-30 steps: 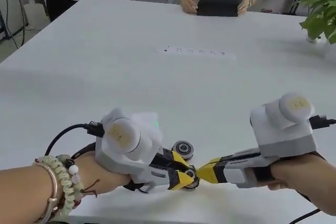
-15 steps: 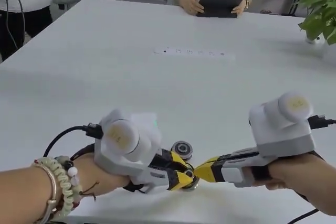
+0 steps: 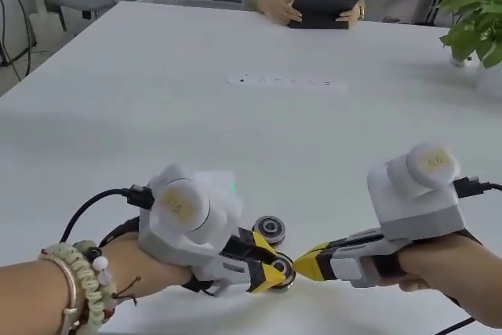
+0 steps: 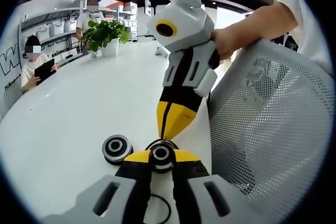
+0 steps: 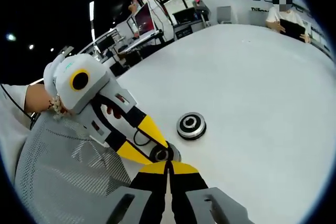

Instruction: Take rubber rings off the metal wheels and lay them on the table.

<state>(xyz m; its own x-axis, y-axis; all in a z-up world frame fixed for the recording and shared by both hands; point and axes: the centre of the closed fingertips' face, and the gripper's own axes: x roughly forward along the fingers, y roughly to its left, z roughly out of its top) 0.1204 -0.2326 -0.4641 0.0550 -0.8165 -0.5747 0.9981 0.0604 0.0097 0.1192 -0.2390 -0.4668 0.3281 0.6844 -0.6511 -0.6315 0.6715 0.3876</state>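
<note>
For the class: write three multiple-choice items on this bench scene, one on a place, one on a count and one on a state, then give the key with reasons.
1. Where is the loose metal wheel?
A on the table, beside the left hand-held gripper
B on the tablet
C in the plant pot

2. How many metal wheels show?
A one
B two
C four

3. How do the left hand-held gripper's jaws stand?
A wide open
B shut on a second wheel
C shut on a cable

Key:
1 A, it lies flat on the white table next to those jaws.
2 B, one is loose and one is gripped.
3 B, the yellow jaws press on both sides of it.
</note>
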